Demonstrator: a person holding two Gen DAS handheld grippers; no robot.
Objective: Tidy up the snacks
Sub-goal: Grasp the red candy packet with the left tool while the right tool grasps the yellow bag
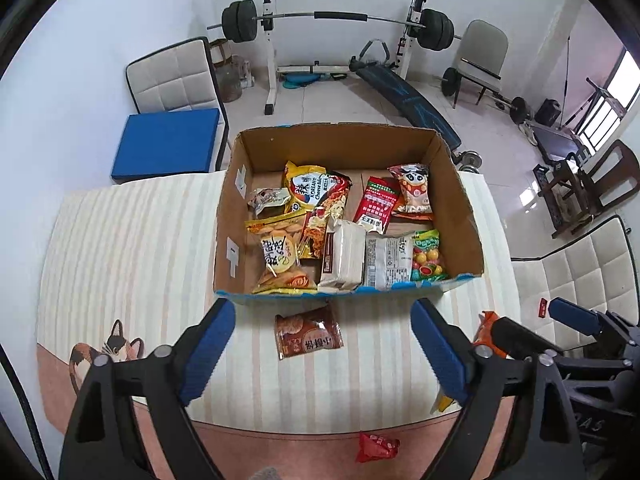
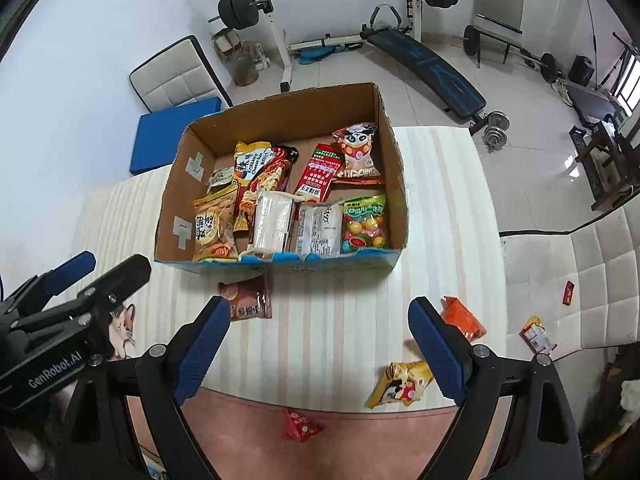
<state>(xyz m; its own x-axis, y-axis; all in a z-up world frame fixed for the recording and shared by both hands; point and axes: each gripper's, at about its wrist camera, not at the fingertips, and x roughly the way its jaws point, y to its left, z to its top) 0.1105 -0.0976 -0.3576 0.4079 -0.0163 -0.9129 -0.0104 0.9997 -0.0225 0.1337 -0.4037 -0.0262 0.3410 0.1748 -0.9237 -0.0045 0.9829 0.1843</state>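
Note:
An open cardboard box (image 1: 460, 200) (image 2: 396, 184) stands on the striped tablecloth and holds several snack packets. A brown packet (image 1: 308, 332) (image 2: 248, 300) lies flat just in front of the box. My left gripper (image 1: 322, 312) hangs open above it, with nothing between its fingers. My right gripper (image 2: 318, 306) is open and empty too, over bare cloth. To its right lie an orange packet (image 2: 464, 320) and a yellow packet (image 2: 400, 388). A small red packet (image 1: 376, 446) (image 2: 302, 424) sits near the table's front edge.
The table (image 1: 120, 240) ends close behind the box. A white padded seat (image 2: 600, 260) on the right carries a small packet (image 2: 536, 334) and a red one (image 2: 568, 292). A blue cushion (image 1: 168, 144) lies at the back left, and weight equipment (image 1: 340, 20) fills the room beyond.

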